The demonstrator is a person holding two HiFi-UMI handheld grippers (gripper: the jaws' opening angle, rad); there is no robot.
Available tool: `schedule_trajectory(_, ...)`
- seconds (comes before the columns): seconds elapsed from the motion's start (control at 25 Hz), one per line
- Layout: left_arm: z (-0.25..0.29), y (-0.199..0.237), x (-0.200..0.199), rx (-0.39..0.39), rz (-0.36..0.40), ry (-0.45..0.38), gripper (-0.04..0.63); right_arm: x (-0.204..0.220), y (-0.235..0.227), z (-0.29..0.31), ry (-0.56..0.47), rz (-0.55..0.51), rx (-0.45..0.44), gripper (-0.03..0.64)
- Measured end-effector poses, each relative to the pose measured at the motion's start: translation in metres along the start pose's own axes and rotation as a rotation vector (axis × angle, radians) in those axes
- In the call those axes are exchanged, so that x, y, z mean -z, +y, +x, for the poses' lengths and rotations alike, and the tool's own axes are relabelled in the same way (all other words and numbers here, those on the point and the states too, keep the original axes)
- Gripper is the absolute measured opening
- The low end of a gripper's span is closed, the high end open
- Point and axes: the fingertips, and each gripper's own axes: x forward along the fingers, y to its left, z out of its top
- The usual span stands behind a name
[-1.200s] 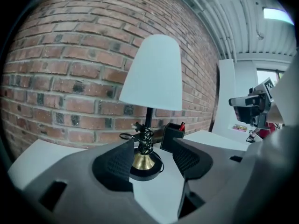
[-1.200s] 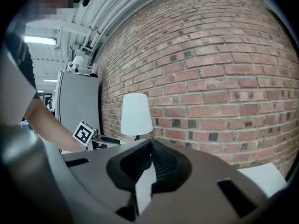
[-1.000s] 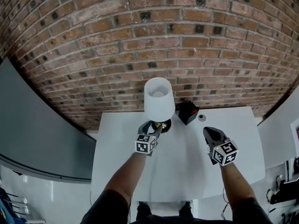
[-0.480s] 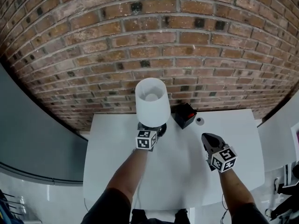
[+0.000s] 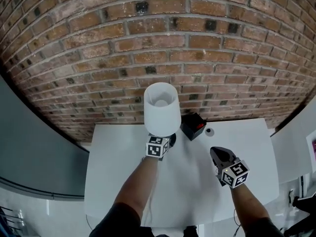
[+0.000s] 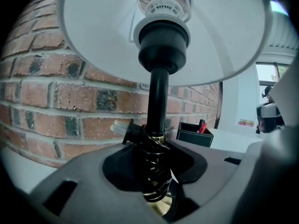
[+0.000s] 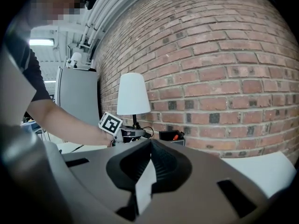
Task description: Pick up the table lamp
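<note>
— So, where do we have the table lamp (image 5: 160,106)?
— At the back of the white surface (image 5: 192,181), by the brick wall (image 5: 158,43); our left gripper (image 6: 156,169) has its jaws closed around the cord-wrapped stem (image 6: 159,101).
— And our right gripper (image 7: 150,158)?
— Jaws together, holding nothing.

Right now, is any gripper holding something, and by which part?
The left gripper holds the lamp by its lower stem, where the cord is coiled. The right gripper holds nothing.
</note>
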Motion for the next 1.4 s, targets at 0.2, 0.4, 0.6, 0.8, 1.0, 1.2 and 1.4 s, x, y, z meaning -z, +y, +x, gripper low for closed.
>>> schedule_trajectory(0.2, -0.011, -0.003, -0.003, 0.028, 0.029, 0.051, 0.137, -0.012, 0.003, 0.0, -0.007, -0.022, 0.002, -0.006)
schedule_trajectory(0.4, -0.03, 0.003, -0.015, 0.031, 0.033, 0.061, 0.135, -0.029, 0.007, 0.001, -0.017, -0.042, 0.01, -0.006)
schedule_trajectory(0.6, -0.052, 0.006, -0.039, 0.037, 0.034, 0.055, 0.133, -0.045, 0.02, 0.003, -0.024, -0.057, 0.005, -0.006)
schedule_trajectory(0.8, -0.081, 0.008, -0.068, 0.04, 0.043, 0.058, 0.133, -0.072, 0.035, 0.0, -0.038, -0.073, 0.003, -0.006)
schedule_trajectory(1.0, -0.111, 0.012, -0.099, 0.037, 0.052, 0.07, 0.133, -0.107, 0.042, -0.007, -0.054, -0.086, 0.014, -0.006)
schedule_trajectory(1.2, -0.138, 0.014, -0.135, 0.041, 0.068, 0.073, 0.133, -0.144, 0.046, -0.013, -0.071, -0.091, 0.026, -0.006)
schedule_trajectory(1.4, -0.166, 0.008, -0.175, 0.052, 0.064, 0.07, 0.133, -0.179, 0.047, -0.024, -0.068, -0.074, 0.039, -0.006)
